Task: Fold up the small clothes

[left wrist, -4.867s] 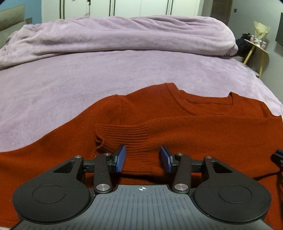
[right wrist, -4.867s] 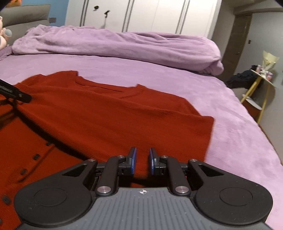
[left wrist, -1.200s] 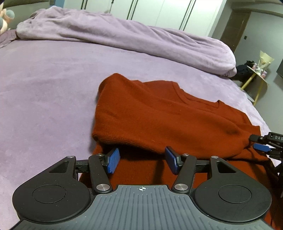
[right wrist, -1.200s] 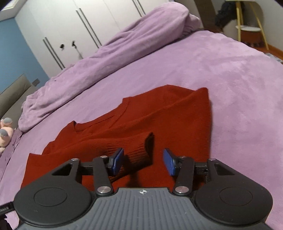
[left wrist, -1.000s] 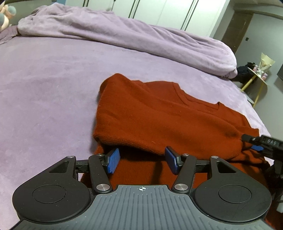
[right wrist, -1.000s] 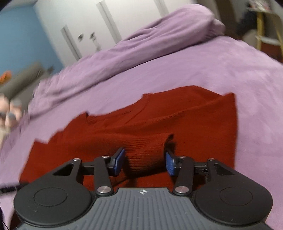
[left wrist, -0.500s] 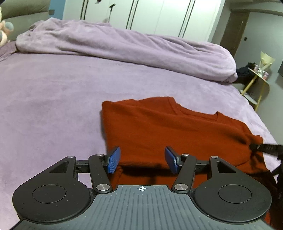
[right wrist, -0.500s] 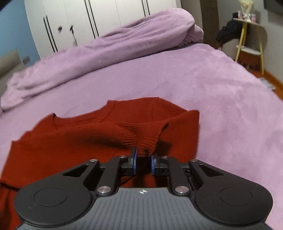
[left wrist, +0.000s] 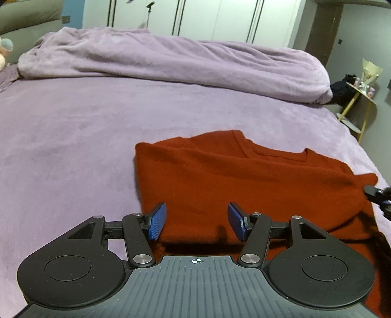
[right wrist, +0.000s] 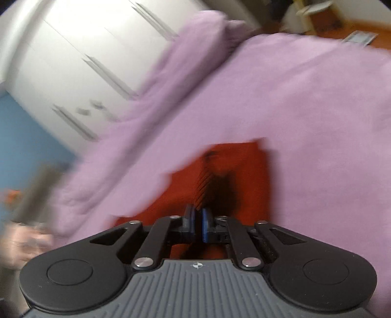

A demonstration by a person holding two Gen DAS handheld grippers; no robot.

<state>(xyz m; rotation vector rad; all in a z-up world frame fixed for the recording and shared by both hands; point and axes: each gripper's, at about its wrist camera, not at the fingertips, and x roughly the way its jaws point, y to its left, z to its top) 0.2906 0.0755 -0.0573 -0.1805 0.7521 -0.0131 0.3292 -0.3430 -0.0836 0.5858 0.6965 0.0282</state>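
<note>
A rust-red knit sweater (left wrist: 244, 176) lies on the purple bed cover (left wrist: 61, 146), its left side folded in and its neckline facing away. My left gripper (left wrist: 196, 221) hovers open over the sweater's near folded edge, with only fabric below its blue pads (left wrist: 156, 221). The right gripper (left wrist: 376, 195) shows at the sweater's right side in the left wrist view. In the blurred right wrist view my right gripper (right wrist: 198, 225) is shut on the ribbed sleeve cuff (right wrist: 202, 188), lifted off the sweater body (right wrist: 246, 171).
A bunched purple duvet (left wrist: 171, 61) runs across the far side of the bed, with white wardrobe doors (left wrist: 195, 17) behind it. A yellow-legged side table (left wrist: 361, 93) stands beyond the bed's right edge. A plush toy (left wrist: 5, 53) sits at far left.
The right gripper's jaws closed on the sleeve cuff, and it swung and rolled, blurring its view. The left gripper drew back a little from the sweater, which now lies flatter.
</note>
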